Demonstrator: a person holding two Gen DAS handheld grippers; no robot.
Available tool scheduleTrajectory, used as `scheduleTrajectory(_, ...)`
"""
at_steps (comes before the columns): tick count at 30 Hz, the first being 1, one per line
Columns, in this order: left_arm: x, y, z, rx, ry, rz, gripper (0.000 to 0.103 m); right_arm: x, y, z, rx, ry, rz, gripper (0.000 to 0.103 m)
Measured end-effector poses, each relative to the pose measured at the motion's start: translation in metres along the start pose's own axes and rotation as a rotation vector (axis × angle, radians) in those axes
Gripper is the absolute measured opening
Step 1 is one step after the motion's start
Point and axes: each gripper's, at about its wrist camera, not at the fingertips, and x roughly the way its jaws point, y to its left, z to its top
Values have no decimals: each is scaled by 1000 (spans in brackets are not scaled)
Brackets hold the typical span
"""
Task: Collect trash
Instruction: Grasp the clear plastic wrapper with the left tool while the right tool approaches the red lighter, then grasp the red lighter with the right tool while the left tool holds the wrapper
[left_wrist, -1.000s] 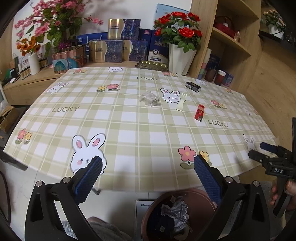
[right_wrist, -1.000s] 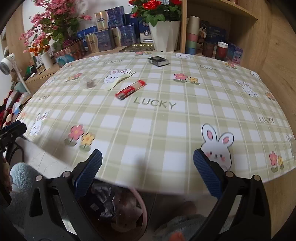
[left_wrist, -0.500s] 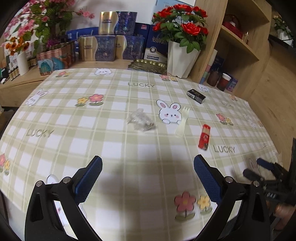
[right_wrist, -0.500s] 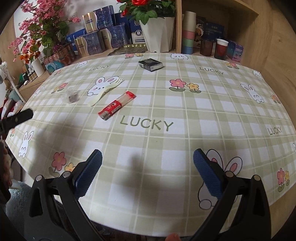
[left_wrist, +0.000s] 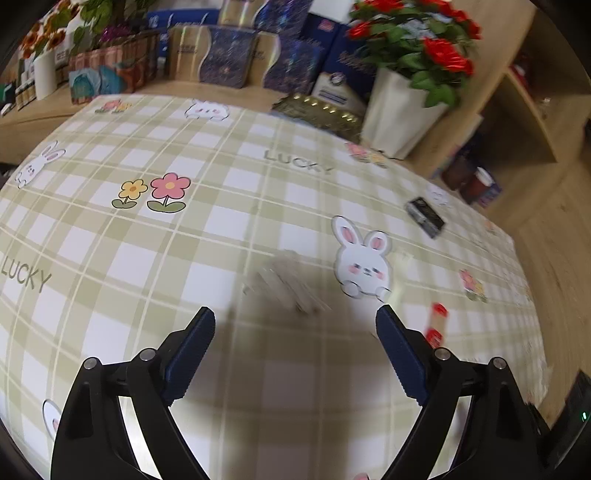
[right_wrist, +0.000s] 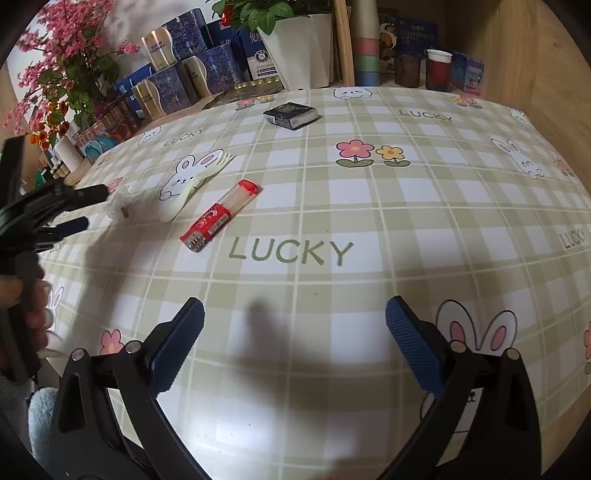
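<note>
Our left claw (left_wrist: 295, 325) hangs over the table (left_wrist: 258, 206) with its jaws wide; they have just been closing a little, with nothing between them yet. The crumpled clear wrapper (left_wrist: 286, 286) lies just ahead of the tips, blurred in this view. Our right claw (right_wrist: 293, 317) is also wide and empty, above bare checked cloth.

By size, the trash left on the table runs: the dark small box (right_wrist: 291, 114) far back, the pale plastic fork (right_wrist: 192, 188), the red lighter (right_wrist: 219, 218) just beside it, then the wrapper nearest the left claw.

We judge the risk to be the wrapper itself: light and springy, it may skid from closing pads or slip out. A hasty sweep could also knock the fork.
</note>
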Motion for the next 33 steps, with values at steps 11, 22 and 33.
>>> scheduleTrajectory(11, 31, -5, 8, 91, 84, 8, 32, 20, 24, 25, -45, 31, 14, 97)
scheduleTrajectory(22, -10, 13, -37, 143, 107, -78, 28, 67, 54, 60, -53, 101, 1, 79)
scheduleTrajectory(33, -70, 22, -72, 93, 33, -146, 28, 81, 83, 72, -157, 71, -65, 33)
